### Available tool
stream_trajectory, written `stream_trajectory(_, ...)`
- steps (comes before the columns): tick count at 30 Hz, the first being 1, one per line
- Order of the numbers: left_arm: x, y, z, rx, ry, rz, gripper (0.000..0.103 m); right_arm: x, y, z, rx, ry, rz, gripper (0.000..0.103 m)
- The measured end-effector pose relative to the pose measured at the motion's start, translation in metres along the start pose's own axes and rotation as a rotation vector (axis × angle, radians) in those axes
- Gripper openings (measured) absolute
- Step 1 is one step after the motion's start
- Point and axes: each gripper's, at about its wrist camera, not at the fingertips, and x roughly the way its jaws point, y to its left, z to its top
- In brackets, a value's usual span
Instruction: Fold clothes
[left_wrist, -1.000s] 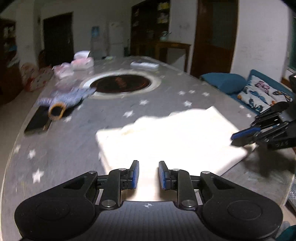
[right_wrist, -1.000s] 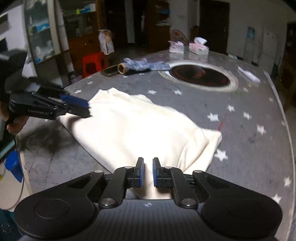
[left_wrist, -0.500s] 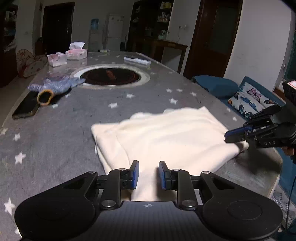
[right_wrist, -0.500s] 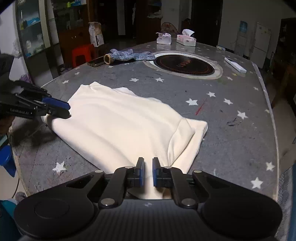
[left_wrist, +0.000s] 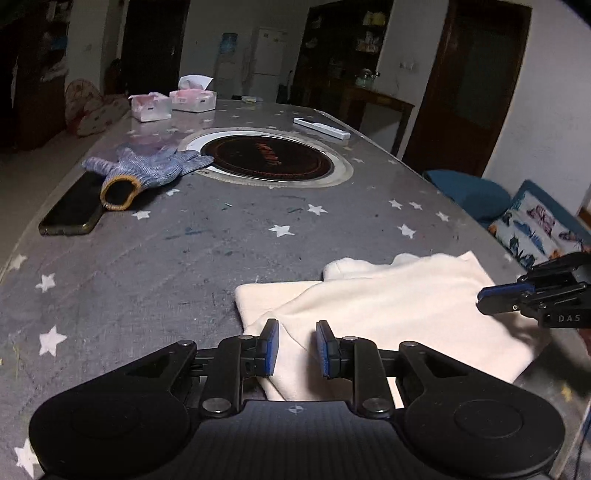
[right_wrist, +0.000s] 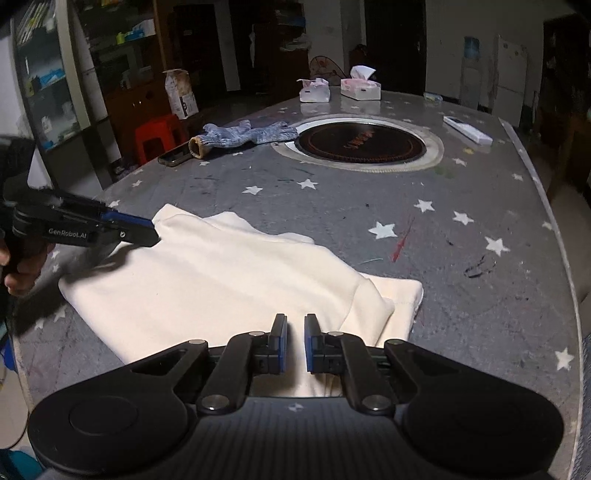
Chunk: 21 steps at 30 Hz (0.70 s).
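Left gripper (left_wrist: 295, 347), nearest in its own view: jaws narrow, a gap showing between the blue pads, nothing clamped. They hover over the near-left corner of the cream-white, soft knit garment (left_wrist: 388, 314), which lies partly folded on the grey star-printed tabletop (left_wrist: 166, 258).

Right gripper (right_wrist: 294, 343): jaws nearly together, only a slit between the pads; cloth lies below them, but whether any is pinched cannot be told. Seen from the left wrist, it sits at 3 o'clock over the garment's right edge.

Garment position: near edge of the tabletop, at 5 o'clock from the round dark inset burner (left_wrist: 267, 160). A doubled layer shows at its 12 o'clock side, with a folded flap at the right end in the right wrist view.

Further out, at 10 o'clock: blue-grey knitted work glove (left_wrist: 147, 171), black phone (left_wrist: 72, 216). Beyond, pink tissue boxes (left_wrist: 173, 103) and a white remote (left_wrist: 321, 128).

Judgement, step in hand: squaring the fold. To do it well, take both near corners through all layers, lift evenly, carry the edge toward 12 o'clock, align edges before release, and keep tension equal so no crease skews.
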Motion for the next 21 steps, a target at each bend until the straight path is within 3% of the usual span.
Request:
stream_trajectory(7,0.012,-0.008,0.016,0.008,-0.015,-0.025,0.025,0.005,-0.005,0.02,0.016,-0.051,-0.013,0.008)
stream_trajectory(12,0.028,-0.007,0.017,0.009,0.017,0.0,0.025,0.031,-0.018,0.024,0.061,-0.001,-0.056,0.008)
stream_trajectory(21,0.03,-0.023,0.026,0.047,-0.009,-0.017,0.025,0.034,-0.005,0.043,0.062,-0.058,0.0,0.009)
